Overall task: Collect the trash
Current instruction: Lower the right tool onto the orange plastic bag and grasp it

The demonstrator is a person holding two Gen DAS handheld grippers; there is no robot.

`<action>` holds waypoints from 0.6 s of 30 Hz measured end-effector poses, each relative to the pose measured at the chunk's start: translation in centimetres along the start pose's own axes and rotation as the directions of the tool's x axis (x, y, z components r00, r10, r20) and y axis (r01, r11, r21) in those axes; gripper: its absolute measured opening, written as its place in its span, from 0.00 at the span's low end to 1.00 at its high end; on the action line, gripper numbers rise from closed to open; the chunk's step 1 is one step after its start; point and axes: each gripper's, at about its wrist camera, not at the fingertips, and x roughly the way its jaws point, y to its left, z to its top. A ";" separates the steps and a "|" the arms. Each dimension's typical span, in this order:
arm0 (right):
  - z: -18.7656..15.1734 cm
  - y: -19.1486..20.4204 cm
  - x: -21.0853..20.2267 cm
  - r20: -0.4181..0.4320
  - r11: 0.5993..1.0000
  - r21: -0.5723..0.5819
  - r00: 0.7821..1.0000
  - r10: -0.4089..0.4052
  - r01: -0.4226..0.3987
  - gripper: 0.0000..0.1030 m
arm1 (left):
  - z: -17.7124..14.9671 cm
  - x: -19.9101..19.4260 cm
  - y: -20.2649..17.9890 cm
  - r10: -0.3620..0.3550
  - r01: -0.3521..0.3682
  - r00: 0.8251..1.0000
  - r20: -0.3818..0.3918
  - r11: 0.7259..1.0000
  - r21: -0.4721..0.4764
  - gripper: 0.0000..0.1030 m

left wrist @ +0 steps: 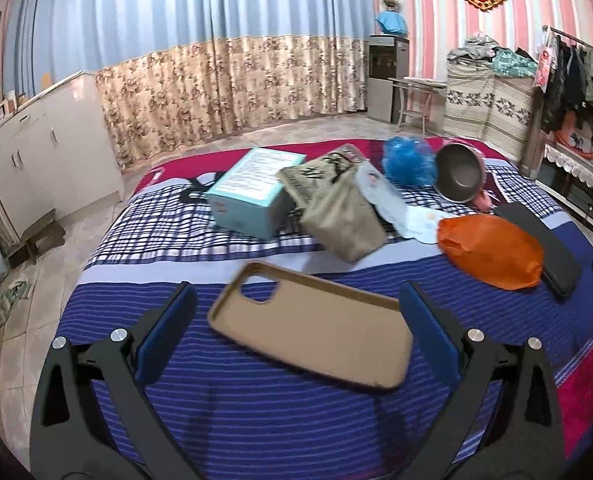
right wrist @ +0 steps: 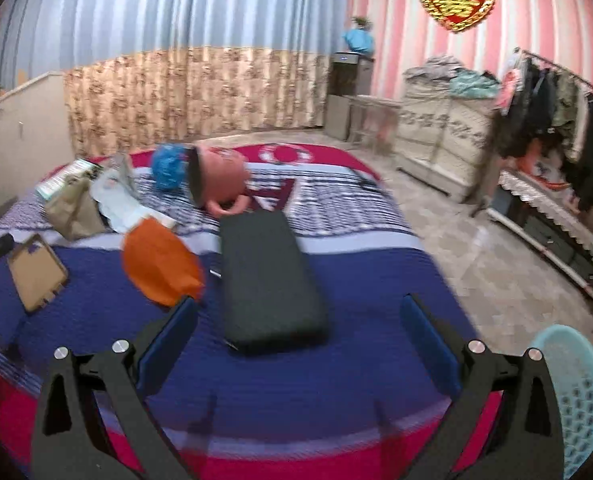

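Things lie scattered on a bed with a striped blue cover (left wrist: pixel 256 408). A tan phone case (left wrist: pixel 316 328) lies between the fingers of my open left gripper (left wrist: pixel 296 300), close in front of it. Behind it are a teal box (left wrist: pixel 252 192), a khaki paper bag (left wrist: pixel 336 208), white wrappers (left wrist: pixel 392 204), an orange plastic bag (left wrist: pixel 492 252) and a blue plastic bag (left wrist: pixel 408 160). My right gripper (right wrist: pixel 296 308) is open and empty, over a black flat case (right wrist: pixel 268 276). The orange bag (right wrist: pixel 160 264) lies just left of it.
A pink pot (right wrist: pixel 216 180) lies on its side at the back of the bed. A light blue perforated basket (right wrist: pixel 576 396) stands at the lower right beside the bed. A clothes rack (right wrist: pixel 556 108) and cabinets line the right wall.
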 end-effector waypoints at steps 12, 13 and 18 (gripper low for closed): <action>2.2 8.7 6.8 -0.111 0.973 -0.162 0.983 0.148 -0.164 0.96 | -0.5 1.3 3.3 0.020 -0.021 1.000 -0.019 0.999 -0.040 0.95; 2.1 9.2 7.0 -0.118 0.969 -0.178 0.982 0.151 -0.170 0.95 | -0.4 1.4 3.5 0.020 -0.021 1.000 -0.017 0.999 -0.042 0.95; 1.1 11.4 7.7 -0.169 0.948 -0.247 0.972 0.161 -0.200 0.47 | 0.0 2.0 4.2 0.007 -0.008 1.000 -0.022 0.998 -0.063 0.95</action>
